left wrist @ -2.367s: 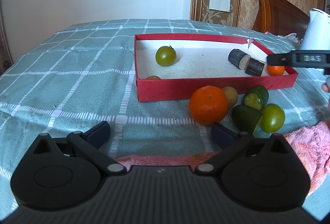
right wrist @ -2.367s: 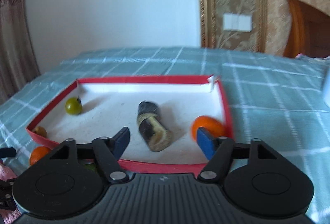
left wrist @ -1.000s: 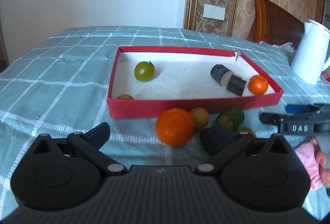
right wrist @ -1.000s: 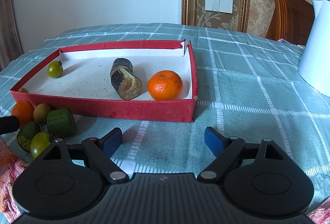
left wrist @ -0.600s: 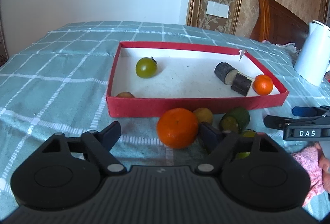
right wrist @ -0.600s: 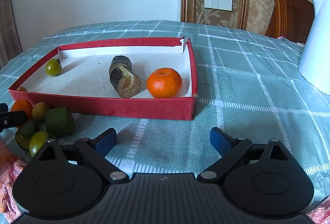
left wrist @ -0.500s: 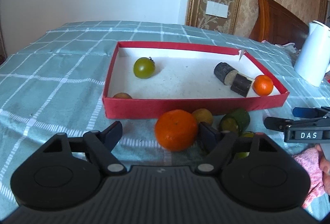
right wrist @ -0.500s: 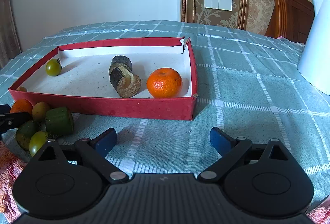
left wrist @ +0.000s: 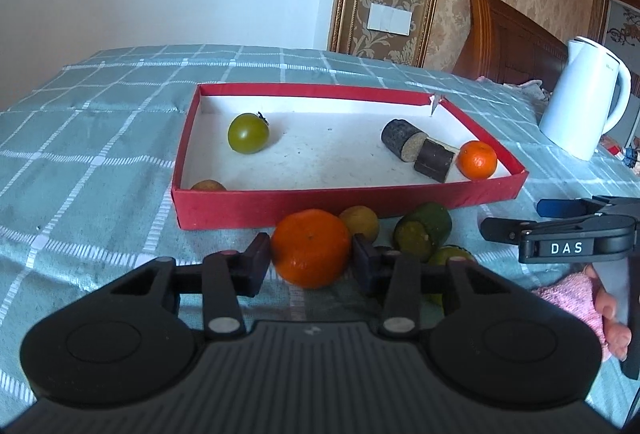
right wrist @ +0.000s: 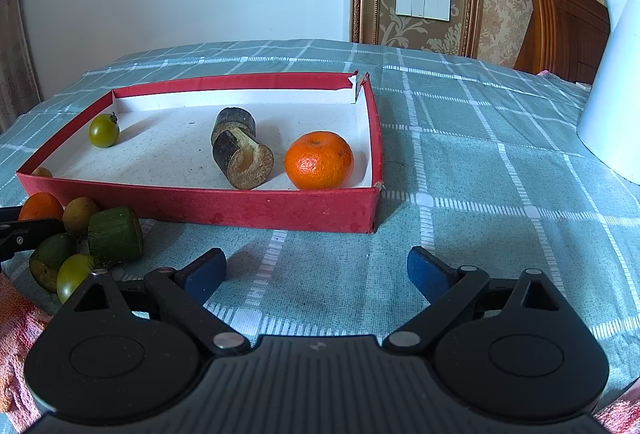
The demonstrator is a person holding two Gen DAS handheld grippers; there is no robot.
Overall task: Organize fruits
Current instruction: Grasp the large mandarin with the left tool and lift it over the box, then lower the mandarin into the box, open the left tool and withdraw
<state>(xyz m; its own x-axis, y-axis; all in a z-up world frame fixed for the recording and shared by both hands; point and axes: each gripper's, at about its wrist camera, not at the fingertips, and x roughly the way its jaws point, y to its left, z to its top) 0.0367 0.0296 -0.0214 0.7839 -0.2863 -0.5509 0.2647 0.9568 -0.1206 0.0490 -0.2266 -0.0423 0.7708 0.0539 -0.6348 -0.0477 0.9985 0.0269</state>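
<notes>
Orange (left wrist: 310, 248) on the checked tabletop (left wrist: 100, 162), just outside the near wall of the red tray (left wrist: 348, 204), between the pads of the left tongs (left wrist: 307, 264). Jaws closing, pads at 9 and 3 o'clock of the fruit, at or just short of its skin; firm contact not confirmed, so not yet counted as a grip. Right tongs (right wrist: 316, 274) spread wide, nothing between them, over bare cloth at 6 o'clock of the tray.

Risks, as judged:
- Pads low on the round body: possible squeeze-out toward the tray wall on closing.
- Brown fruit (left wrist: 360, 224) and cut green piece (left wrist: 422, 234) crowding the orange at 1 to 3 o'clock: right pad liable to nudge or pinch one, scattering the cluster.
- Tray wall close ahead: too shallow a lift liable to knock the fruit loose on the rim.
- Smaller orange (right wrist: 319, 160) and dark cut pieces (right wrist: 242, 154) already inside at the right end: drop there liable to set them rolling.
</notes>
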